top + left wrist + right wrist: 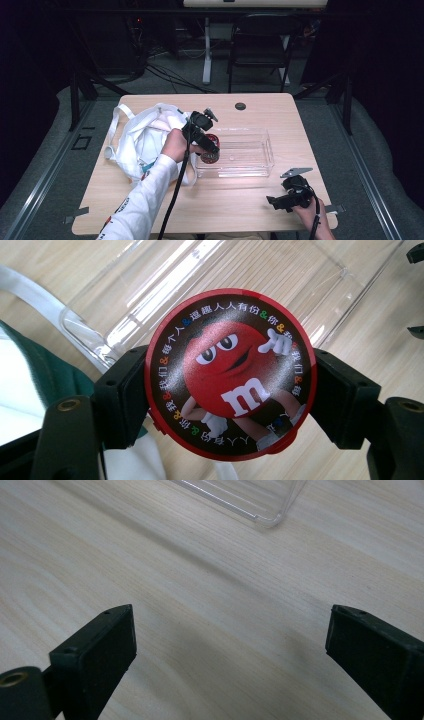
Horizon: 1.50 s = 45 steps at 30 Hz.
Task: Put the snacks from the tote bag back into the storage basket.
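My left gripper (230, 405) clamped a round red M&M's tin (231, 374), hovering at the left end of the clear plastic tray (262, 150) on the pale wooden table (280, 112). My right gripper (230, 645) rested released near the front edge. A white tote bag (137, 137) lay left; a black folding chair (260, 42) stood beyond in the dim room.

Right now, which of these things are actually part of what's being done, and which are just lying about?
In use:
- round red M&M's tin, clamped in the left gripper
- clear plastic tray, beneath the tin
- white tote bag, beside the tray

Lying about:
- right gripper, open, idle over the wooden table
- black folding chair
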### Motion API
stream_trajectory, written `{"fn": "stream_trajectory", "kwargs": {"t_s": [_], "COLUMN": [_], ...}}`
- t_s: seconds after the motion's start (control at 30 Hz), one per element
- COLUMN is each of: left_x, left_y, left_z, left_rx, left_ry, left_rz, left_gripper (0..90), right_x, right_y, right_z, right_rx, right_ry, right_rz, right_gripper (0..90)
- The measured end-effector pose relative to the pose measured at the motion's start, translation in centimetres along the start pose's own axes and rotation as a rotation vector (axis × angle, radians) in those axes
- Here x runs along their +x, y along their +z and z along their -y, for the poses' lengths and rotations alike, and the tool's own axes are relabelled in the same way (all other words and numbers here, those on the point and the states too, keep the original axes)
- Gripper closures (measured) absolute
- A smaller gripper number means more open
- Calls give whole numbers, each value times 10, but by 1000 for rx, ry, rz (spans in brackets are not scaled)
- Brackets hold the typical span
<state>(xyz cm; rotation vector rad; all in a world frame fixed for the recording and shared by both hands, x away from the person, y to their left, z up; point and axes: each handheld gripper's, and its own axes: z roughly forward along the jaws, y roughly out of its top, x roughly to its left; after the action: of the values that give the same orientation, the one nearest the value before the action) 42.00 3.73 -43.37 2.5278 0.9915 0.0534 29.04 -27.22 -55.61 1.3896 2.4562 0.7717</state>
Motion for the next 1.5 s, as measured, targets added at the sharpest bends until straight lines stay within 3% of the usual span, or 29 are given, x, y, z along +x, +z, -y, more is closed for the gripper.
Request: {"fn": "stream_trajectory", "kwargs": {"t_s": [0.27, 0.87, 0.9, 1.5], "left_x": [4, 2, 2, 2], "left_y": [16, 48, 49, 60], "left_z": [6, 13, 13, 14], "left_rx": [9, 66, 71, 90], "left_ry": [-35, -44, -30, -40], "left_rz": [4, -16, -17, -24], "left_gripper": [257, 257, 257, 257], "right_x": [0, 1, 1, 1], "right_y": [1, 1, 1, 1], "right_z": [0, 0, 0, 0], "right_rx": [3, 6, 8, 4], "right_ry": [2, -1, -2, 0], "right_rz": [-2, -2, -2, 1], "right_gripper": [57, 57, 57, 57]}}
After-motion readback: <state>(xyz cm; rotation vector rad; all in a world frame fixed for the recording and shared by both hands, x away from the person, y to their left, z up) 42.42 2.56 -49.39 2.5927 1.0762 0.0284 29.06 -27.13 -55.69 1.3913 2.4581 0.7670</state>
